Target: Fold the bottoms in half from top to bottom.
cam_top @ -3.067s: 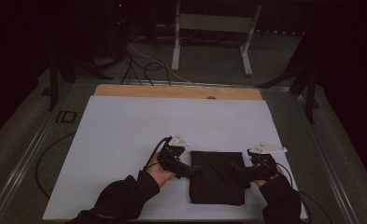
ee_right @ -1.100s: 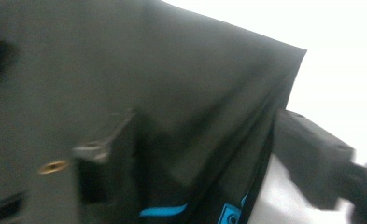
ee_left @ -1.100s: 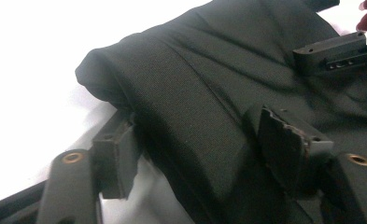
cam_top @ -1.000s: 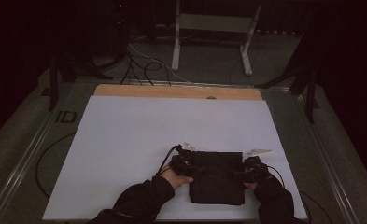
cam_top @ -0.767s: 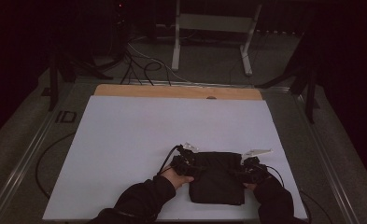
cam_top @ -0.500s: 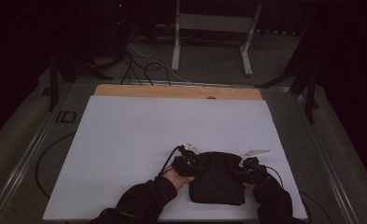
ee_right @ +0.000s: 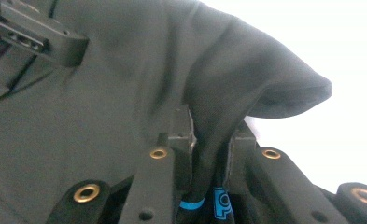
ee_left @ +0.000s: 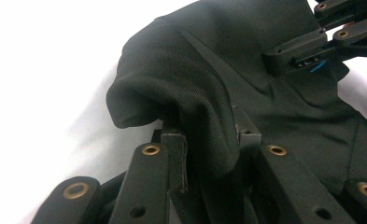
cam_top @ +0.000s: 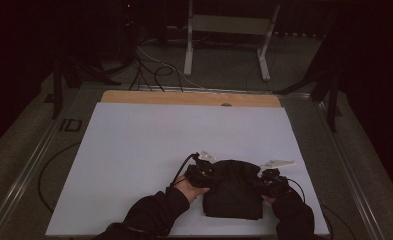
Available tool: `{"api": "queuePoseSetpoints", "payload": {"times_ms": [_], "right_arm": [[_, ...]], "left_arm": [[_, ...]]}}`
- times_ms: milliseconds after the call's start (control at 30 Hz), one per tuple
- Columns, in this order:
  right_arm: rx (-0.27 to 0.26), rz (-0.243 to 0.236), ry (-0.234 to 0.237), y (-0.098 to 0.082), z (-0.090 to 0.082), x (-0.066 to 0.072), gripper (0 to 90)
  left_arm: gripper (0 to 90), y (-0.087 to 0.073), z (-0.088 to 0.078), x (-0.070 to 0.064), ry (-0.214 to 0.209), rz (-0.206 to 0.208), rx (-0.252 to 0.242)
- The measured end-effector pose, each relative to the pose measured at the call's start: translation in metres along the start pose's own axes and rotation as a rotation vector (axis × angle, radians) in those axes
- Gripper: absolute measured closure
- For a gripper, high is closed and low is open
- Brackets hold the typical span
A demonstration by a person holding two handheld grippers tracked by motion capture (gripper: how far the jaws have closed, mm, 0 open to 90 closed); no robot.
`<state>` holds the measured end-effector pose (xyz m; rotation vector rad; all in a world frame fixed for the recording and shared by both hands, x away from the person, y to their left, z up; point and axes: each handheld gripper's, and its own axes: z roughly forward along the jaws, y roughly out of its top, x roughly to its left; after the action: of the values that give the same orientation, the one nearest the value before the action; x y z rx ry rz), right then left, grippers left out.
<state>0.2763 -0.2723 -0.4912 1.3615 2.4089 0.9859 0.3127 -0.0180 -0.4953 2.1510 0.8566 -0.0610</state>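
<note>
A black folded garment [cam_top: 234, 192] lies on the white table [cam_top: 134, 150] near its front edge. My left gripper [cam_top: 204, 172] is at the garment's far left corner, my right gripper [cam_top: 266, 180] at its far right corner. In the left gripper view my left gripper [ee_left: 209, 144] is shut on a raised fold of the black cloth [ee_left: 195, 70]; its jaws have just been closing. The right gripper view shows my right gripper [ee_right: 209, 135] shut on another fold [ee_right: 246, 79], with blue print near the jaws; its jaws have also just been closing. Each view shows the other gripper [ee_left: 312, 46] [ee_right: 36, 35] across the cloth.
A wooden strip [cam_top: 189, 98] runs along the table's far edge. Behind it a metal stand [cam_top: 229, 30] and loose cables [cam_top: 154, 70] sit on the floor. A metal rail [cam_top: 29, 170] borders the table's left side. The person's dark sleeves [cam_top: 154, 215] come in from below.
Both hands came in from the garment's sides onto its far corners. The jaws closed on the fabric, and the far edge has bunched up from flat into a rounded hump.
</note>
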Motion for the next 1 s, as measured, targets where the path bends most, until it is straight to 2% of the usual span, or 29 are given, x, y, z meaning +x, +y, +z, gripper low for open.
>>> {"api": "queuePoseSetpoints", "payload": {"times_ms": [167, 433, 1000], "right_arm": [[-0.025, -0.005, 0.003, 0.002, -0.005, 0.001, 77.1], [-0.051, -0.004, 0.000, 0.005, -0.011, 0.001, 77.1], [-0.080, -0.023, 0.002, 0.013, -0.019, 0.007, 77.1]], "left_arm": [[73.7, 0.004, -0.004, -0.002, 0.006, 0.016, -0.010], [73.7, 0.009, -0.011, -0.003, 0.001, 0.019, -0.030], [73.7, 0.017, -0.028, -0.006, -0.004, 0.046, -0.048]]}}
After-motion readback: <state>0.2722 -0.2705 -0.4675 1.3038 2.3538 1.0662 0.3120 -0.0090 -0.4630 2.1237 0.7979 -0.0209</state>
